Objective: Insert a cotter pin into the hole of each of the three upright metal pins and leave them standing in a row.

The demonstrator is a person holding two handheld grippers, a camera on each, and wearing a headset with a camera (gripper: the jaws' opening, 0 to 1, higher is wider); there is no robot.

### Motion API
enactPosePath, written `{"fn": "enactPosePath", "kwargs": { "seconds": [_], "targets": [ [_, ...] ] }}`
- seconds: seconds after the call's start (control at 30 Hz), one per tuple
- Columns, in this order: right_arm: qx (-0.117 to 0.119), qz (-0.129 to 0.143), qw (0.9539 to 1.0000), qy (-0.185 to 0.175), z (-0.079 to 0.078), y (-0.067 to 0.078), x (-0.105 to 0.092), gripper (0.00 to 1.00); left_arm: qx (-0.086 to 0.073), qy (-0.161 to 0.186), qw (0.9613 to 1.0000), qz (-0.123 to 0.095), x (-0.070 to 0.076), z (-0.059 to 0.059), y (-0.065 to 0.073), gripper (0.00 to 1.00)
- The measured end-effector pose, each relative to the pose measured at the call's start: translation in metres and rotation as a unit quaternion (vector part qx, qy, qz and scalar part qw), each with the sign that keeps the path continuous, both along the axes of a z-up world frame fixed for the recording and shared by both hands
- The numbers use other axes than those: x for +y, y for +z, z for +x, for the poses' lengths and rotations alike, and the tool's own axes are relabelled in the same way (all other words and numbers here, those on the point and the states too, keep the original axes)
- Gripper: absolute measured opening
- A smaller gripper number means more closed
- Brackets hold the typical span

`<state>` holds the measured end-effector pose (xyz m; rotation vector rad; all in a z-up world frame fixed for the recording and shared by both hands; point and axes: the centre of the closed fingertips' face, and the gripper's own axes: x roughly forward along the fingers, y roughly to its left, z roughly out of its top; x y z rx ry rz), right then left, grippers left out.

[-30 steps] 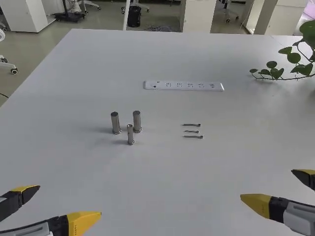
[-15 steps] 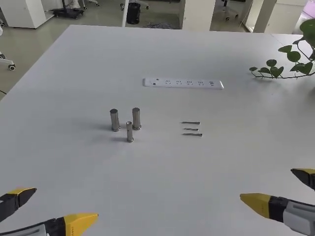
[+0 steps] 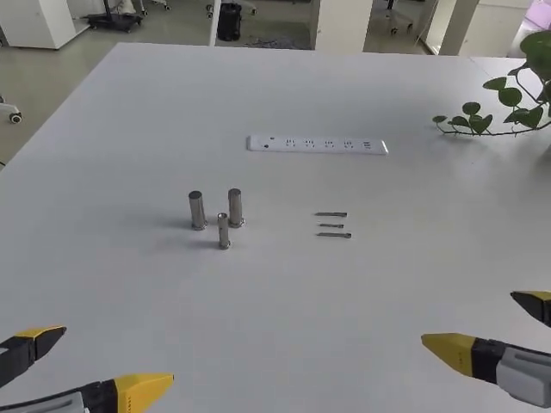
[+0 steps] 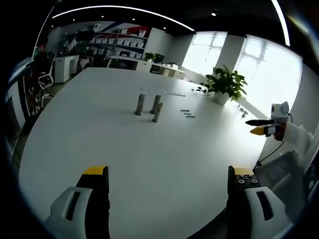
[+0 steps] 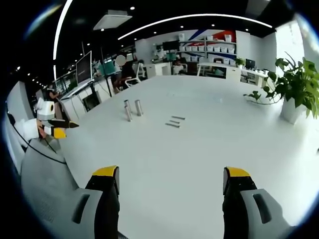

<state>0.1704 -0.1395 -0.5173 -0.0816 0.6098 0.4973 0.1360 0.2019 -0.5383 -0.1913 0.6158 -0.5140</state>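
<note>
Over the near edge of the white worktop [image 3: 275,327], toward its left, the left gripper [image 3: 90,361] hangs with its yellow-tipped jaws spread wide and nothing between them. Its own gripper view shows the same wide gap above bare worktop. Further in, left of the worktop's middle, the three metal pins [image 3: 224,231] stand upright in a tight cluster: two side by side toward the far edge and the third just in front, between them and closer to the right one, so they form a triangle rather than a row. Beyond them, toward the far edge and parallel to it, a white power strip [image 3: 317,144] lies flat. To the right of the metal pins and well apart from them, the three cotter pins [image 3: 331,225] lie flat on the worktop, stacked one behind another in a short column, each running left to right. Over the near edge toward the right, the right gripper [image 3: 478,323] is held above the worktop, its jaws also parted wide and empty. At the far right corner, the leaves of a green plant [image 3: 508,95] trail over the worktop.
</note>
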Motion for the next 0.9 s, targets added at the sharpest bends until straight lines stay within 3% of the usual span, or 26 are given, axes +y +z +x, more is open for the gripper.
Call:
{"fn": "enactPosePath", "kwargs": {
  "seconds": [0.33,0.5,0.57,0.77,0.9],
  "targets": [
    [0.005,0.000,1.0000,0.003,0.001,-0.002,0.003,0.83,0.005,-0.001,1.0000,0.000,0.001,-0.001,-0.002,0.99],
    [0.005,0.000,1.0000,0.003,0.001,-0.002,0.003,0.83,-0.003,0.000,1.0000,0.003,0.002,0.005,0.002,0.99],
    [0.006,-0.001,1.0000,0.002,0.002,-0.002,0.003,0.83,-0.016,-0.007,0.9998,0.005,0.001,0.009,0.004,0.96],
    [0.006,0.000,1.0000,0.000,0.002,-0.002,0.002,0.83,-0.022,-0.015,0.9995,0.017,0.001,0.024,0.004,0.95],
    [0.008,0.001,1.0000,-0.002,0.001,-0.004,0.001,0.83,-0.032,-0.021,0.9990,0.024,-0.003,0.042,0.007,0.92]
  ]
}}
